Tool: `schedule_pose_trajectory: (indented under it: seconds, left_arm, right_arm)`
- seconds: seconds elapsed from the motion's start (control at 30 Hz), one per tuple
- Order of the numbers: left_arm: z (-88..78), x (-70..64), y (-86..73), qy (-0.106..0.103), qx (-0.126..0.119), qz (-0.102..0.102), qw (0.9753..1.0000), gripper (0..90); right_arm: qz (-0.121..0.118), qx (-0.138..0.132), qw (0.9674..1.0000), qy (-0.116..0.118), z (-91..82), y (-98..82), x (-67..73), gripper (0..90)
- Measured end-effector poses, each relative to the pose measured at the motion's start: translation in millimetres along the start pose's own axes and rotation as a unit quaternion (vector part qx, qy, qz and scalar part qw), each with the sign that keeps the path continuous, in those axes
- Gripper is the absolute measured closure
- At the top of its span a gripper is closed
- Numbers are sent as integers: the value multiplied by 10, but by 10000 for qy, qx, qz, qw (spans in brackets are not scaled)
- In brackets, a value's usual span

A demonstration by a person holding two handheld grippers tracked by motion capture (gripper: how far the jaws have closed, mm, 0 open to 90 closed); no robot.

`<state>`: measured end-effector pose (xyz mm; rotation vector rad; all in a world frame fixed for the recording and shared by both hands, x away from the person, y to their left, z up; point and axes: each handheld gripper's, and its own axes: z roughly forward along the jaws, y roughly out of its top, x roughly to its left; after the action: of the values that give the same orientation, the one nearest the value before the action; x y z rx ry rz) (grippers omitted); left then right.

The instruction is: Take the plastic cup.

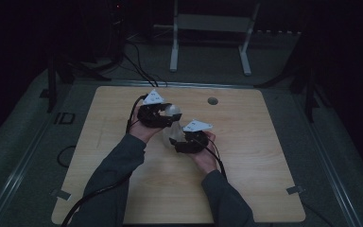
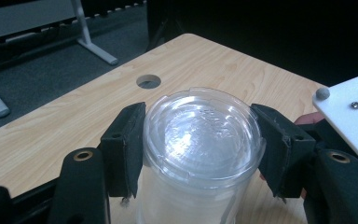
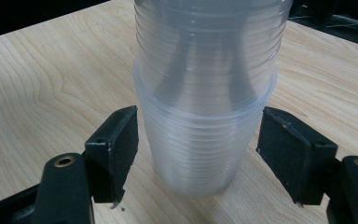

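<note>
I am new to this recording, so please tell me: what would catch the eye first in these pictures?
A clear plastic container stack stands mid-table, its lid pinched at the sides by the left tool. The right tool brackets its lower body with open jaws, gaps showing each side. Beyond it, a round hole marks the wooden table.

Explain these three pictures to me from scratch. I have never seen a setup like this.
No robot here: a person sits at a wooden table and holds a hand-held two-jaw gripper in each hand. One picture looks down from above; the other two come from cameras riding on each gripper, looking along its black jaws. On the table stands a stack of clear plastic cups, nested upside down. The left gripper is closed on the top cup near its upturned base. The right gripper straddles the stack lower down, its jaws apart with a gap at each side. A round hole sits in the tabletop.
</note>
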<state>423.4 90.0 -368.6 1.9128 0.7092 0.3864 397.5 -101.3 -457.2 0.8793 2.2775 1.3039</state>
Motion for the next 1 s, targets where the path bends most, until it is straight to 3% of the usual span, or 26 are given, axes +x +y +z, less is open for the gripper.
schedule_pose_trajectory:
  seconds: [0.3,1.0]
  left_arm:
    - [-32,13,25,2,-68,-44,10000,385]
    - [-127,29,142,-37,-182,-54,9998,402]
  right_arm:
    - [-32,-136,9999,-8,-10,44,7,257]
    - [-61,-125,9999,-46,-41,44,-5,260]
